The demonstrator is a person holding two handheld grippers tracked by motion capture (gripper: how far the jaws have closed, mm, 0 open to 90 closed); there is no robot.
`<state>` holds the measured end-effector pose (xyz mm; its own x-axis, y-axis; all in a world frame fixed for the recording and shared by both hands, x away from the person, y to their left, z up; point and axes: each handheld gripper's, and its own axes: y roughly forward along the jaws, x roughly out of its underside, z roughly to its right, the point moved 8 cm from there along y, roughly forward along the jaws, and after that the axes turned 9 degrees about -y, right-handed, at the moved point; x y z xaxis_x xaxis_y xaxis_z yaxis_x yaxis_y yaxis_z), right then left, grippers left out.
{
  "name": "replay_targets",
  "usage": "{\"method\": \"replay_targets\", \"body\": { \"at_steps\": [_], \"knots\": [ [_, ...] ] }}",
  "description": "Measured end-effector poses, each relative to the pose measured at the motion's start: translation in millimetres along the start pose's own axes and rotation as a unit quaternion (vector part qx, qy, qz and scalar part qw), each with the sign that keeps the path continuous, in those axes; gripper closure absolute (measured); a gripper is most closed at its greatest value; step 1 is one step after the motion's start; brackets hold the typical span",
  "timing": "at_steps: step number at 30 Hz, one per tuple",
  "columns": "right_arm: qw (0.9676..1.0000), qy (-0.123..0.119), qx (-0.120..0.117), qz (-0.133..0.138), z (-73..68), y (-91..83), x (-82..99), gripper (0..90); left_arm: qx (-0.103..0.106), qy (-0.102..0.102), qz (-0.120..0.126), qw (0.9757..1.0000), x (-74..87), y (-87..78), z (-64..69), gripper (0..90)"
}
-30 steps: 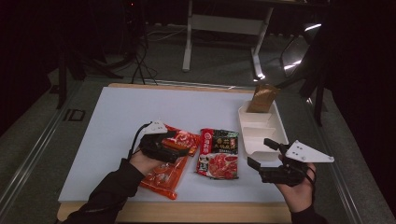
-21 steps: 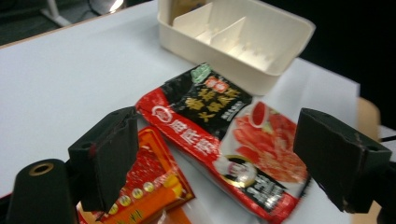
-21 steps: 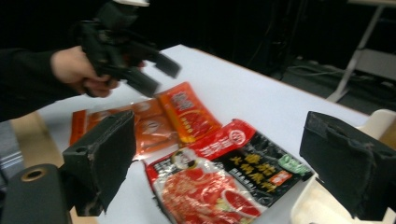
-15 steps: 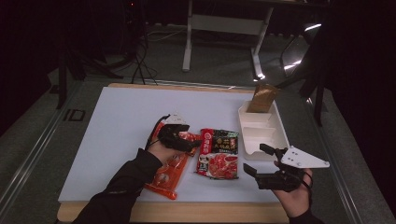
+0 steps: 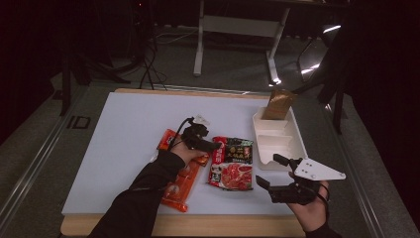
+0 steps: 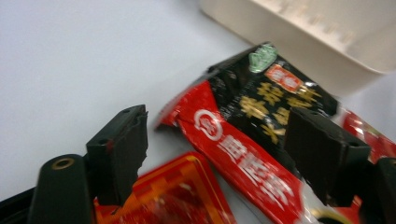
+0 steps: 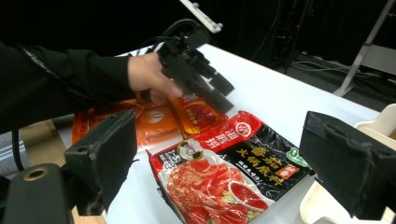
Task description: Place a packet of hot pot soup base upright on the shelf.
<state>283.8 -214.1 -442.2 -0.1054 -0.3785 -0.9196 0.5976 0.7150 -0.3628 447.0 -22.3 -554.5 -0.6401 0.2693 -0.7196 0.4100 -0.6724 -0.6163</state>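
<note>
A red-and-black soup packet (image 5: 232, 163) lies flat near the table's front middle, with an orange packet (image 5: 181, 181) to its left. My left gripper (image 5: 217, 145) reaches over the orange packet to the red packet's near-left corner. In the left gripper view that packet corner (image 6: 243, 135) sits between the jaws of my left gripper (image 6: 219, 154). The jaws have just been closing but stand apart from it. My right gripper (image 5: 271, 170) hovers wide open to the right of the packet (image 7: 224, 177), nothing between its fingers.
A white compartment tray (image 5: 277, 139) stands right of the packets, with a brown pouch (image 5: 279, 104) upright at its far end. The tray's wall (image 6: 299, 28) is close beyond the left gripper. The white table (image 5: 124, 129) has bare room at left and back.
The left hand moved right and down, from over the orange packet to the red-and-black packet's corner. Its jaws narrowed a little. The right gripper stayed in place.
</note>
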Motion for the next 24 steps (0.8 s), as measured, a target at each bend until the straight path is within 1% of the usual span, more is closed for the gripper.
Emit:
{"method": "replay_targets", "body": {
  "at_steps": [1,3,4,5,7,8,10,11,12,13,14,15,16,17,18,19,20,21,22,23,24],
  "knots": [
    [1.0,0.001,-0.002,-0.002,-0.3,0.5,0.7,11.3,-0.003,-0.001,-0.004,1.0,-0.3,3.8,-1.1,24.2],
    [1.0,0.001,-0.003,-0.002,-0.6,1.3,1.4,11.3,-0.01,0.002,-0.011,0.9999,-0.4,9.9,-3.6,28.6],
    [1.0,0.001,-0.003,-0.002,-0.6,1.3,1.4,11.3,-0.015,0.001,-0.014,0.9998,-0.4,12.9,-5.5,28.6],
    [1.0,0.001,-0.002,-0.001,-0.6,1.6,1.6,11.3,-0.018,-0.002,-0.016,0.9997,-1.3,17.3,-7.8,30.3],
    [1.0,0.002,-0.004,-0.002,-1.0,1.9,1.8,11.3,-0.022,-0.002,-0.017,0.9996,-1.6,19.4,-9.3,31.8],
    [1.0,0.0,-0.003,-0.004,-1.1,2.7,2.6,11.3,-0.028,0.004,-0.021,0.9994,-0.8,22.9,-11.2,32.6],
    [1.0,-0.001,-0.005,-0.005,-1.4,3.3,3.0,11.3,-0.028,0.004,-0.021,0.9994,-0.8,22.9,-11.2,33.5],
    [1.0,-0.003,-0.006,-0.005,-2.0,4.3,3.8,11.3,-0.029,-0.006,-0.032,0.999,1.1,27.0,-13.9,36.1],
    [0.9999,-0.003,-0.009,-0.005,-2.6,4.9,3.9,11.3,-0.034,-0.011,-0.038,0.9986,1.8,29.1,-16.6,38.2],
    [1.0,-0.004,-0.007,-0.005,-2.7,5.2,4.0,11.3,-0.034,-0.011,-0.038,0.9986,1.8,29.1,-16.6,40.4],
    [1.0,-0.004,-0.007,-0.005,-2.7,5.2,4.0,11.3,-0.035,-0.015,-0.041,0.9984,2.1,29.9,-17.9,40.4],
    [0.9999,-0.006,-0.008,-0.005,-2.9,5.5,4.0,11.2,-0.034,-0.019,-0.045,0.9982,2.5,31.4,-18.4,42.7],
    [0.9999,-0.006,-0.008,-0.005,-2.9,5.5,4.0,11.2,-0.034,-0.019,-0.045,0.9982,2.5,31.4,-18.4,43.0],
    [0.9999,-0.005,-0.007,-0.006,-2.5,5.4,4.4,11.2,-0.036,-0.023,-0.056,0.9975,4.8,36.8,-18.8,44.0],
    [0.9999,-0.005,-0.007,-0.006,-2.2,5.5,4.5,11.2,-0.036,-0.023,-0.056,0.9975,4.8,36.8,-18.8,45.1],
    [1.0,-0.004,-0.006,-0.006,-1.7,5.4,4.9,11.3,-0.034,-0.025,-0.069,0.9968,7.5,41.6,-16.2,45.1],
    [1.0,-0.004,-0.006,-0.006,-1.7,5.4,4.9,11.3,-0.034,-0.025,-0.069,0.9968,7.5,41.6,-16.2,45.5],
    [0.9999,-0.003,-0.006,-0.008,-0.9,6.1,5.9,11.2,-0.034,-0.025,-0.08,0.9959,10.6,45.7,-15.0,48.0],
    [0.9999,-0.003,-0.005,-0.008,-0.8,6.3,6.2,11.3,-0.034,-0.033,-0.082,0.9955,10.7,46.6,-15.3,49.3],
    [0.9999,-0.002,-0.007,-0.009,-0.9,6.5,6.5,11.2,-0.033,-0.047,-0.083,0.9949,10.5,47.9,-15.3,51.4],
    [0.9999,-0.002,-0.007,-0.01,-1.1,6.7,6.7,11.2,-0.032,-0.052,-0.085,0.9945,10.3,48.0,-15.4,52.9]
  ]
}}
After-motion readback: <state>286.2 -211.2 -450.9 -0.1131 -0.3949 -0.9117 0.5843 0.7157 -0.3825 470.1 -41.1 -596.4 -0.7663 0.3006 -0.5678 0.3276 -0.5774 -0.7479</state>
